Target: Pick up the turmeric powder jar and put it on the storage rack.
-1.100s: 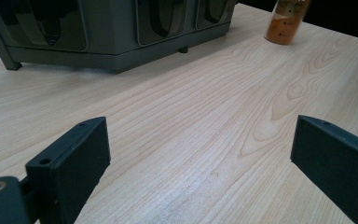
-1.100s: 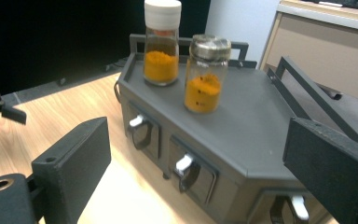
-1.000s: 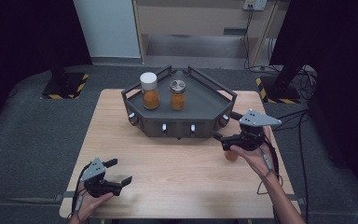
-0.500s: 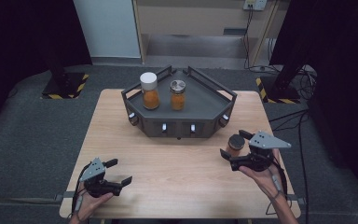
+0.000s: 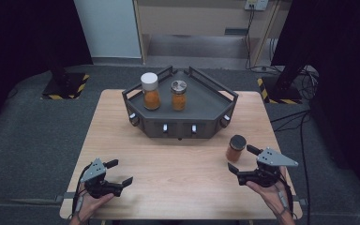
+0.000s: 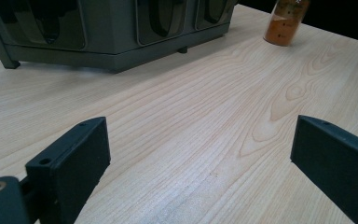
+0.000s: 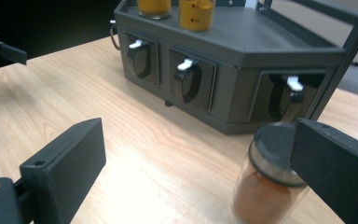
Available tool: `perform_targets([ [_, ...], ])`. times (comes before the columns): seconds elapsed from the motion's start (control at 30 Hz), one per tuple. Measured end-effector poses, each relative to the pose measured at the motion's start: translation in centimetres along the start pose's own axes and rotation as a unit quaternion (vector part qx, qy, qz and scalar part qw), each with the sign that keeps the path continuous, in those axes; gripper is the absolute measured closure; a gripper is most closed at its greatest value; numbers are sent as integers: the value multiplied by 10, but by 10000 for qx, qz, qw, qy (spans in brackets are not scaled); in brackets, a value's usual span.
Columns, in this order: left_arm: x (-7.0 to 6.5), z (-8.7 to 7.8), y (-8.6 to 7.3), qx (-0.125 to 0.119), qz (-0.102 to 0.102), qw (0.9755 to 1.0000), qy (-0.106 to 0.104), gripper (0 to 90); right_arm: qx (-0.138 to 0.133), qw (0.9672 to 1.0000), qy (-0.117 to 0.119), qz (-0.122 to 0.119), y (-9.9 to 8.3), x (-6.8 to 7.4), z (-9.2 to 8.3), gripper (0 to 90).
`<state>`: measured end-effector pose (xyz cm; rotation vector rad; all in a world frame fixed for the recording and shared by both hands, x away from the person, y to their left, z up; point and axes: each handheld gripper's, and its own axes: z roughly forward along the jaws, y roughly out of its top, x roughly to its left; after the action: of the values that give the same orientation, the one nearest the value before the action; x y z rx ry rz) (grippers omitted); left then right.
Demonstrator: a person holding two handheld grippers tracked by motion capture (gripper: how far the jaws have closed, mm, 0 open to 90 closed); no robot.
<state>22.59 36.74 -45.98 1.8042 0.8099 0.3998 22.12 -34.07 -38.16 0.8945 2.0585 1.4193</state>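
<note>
High view. A dark grey angular rack (image 5: 206, 101) stood at the far middle of the wooden table (image 5: 178, 173). Two spice jars were on its top deck, a white-lidded jar (image 5: 150, 91) and beside it a metal-lidded jar (image 5: 178, 94), both upright inside the rail, which would stop them from sliding off. A third, the dark-lidded jar (image 5: 236, 148), stood upright on the table itself, just off the rack's right front corner. The right gripper (image 5: 242, 160) lay close behind that jar on the near side, its jaws spread wide and pressing on nothing, having just opened; no part of it touched the jar. The left gripper (image 5: 120, 172) rested low at the near left corner, jaws apart and empty, well away from everything, apparently parked so as not to obstruct.

Left gripper view. Both black jaws stood wide over bare wood. The rack's front face filled the upper left and the dark-lidded jar (image 6: 285, 23) was far off at the upper right.

Right gripper view. The dark-lidded jar (image 7: 268, 179) stood near the right-hand jaw, partly hidden by it, and I could not tell whether the two touched. The rest of the gap was open table. Behind it the rack showed three front compartments, each with a white-tipped lever (image 7: 185, 64). In my judgement the jar had been set free and was standing unaided.
</note>
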Motion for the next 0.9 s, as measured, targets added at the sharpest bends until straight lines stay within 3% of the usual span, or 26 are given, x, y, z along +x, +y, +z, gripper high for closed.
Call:
perform_targets([
  [0.6,0,1,1,23,23,10000,-41,39,241,9995,110,178,-39,-4,1,47],
  [0.9,-1,3,2,51,83,9999,-101,39,328,9993,161,27,-45,-3,6,50],
])
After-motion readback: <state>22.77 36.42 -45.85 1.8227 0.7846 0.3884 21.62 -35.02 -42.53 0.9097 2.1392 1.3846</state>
